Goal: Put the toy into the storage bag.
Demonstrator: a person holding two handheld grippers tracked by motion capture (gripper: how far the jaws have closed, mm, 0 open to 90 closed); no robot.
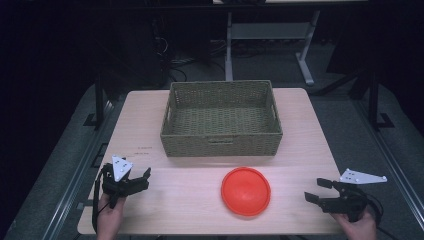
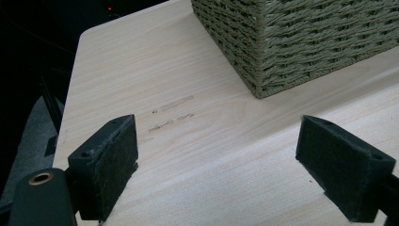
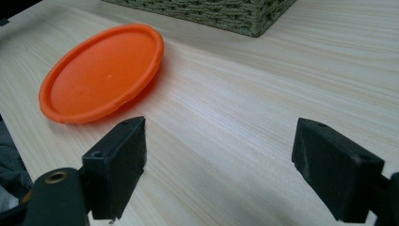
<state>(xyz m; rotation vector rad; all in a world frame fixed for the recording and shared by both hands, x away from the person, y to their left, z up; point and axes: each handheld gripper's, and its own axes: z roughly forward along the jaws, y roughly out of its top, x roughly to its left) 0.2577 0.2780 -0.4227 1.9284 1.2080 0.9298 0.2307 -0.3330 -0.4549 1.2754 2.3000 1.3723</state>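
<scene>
The right gripper [image 1: 319,190] is waiting with jaws apart near the orange plate [image 1: 246,191]; catching its thin raised rim edge-on looks best. The left gripper [image 1: 136,176] is hovering, jaws apart, empty.

bare table [image 1: 310,150] beside basket [image 1: 221,145], plate [image 1: 246,191] midway

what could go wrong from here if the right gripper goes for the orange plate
The orange plate lies flat on the table, so the open right gripper may find no edge to pinch and just push it along the wood.

A shove could slide it into the wicker basket close behind it.

Its rim looks thin and smooth, so even a good pinch might slip as it tilts up.
</scene>
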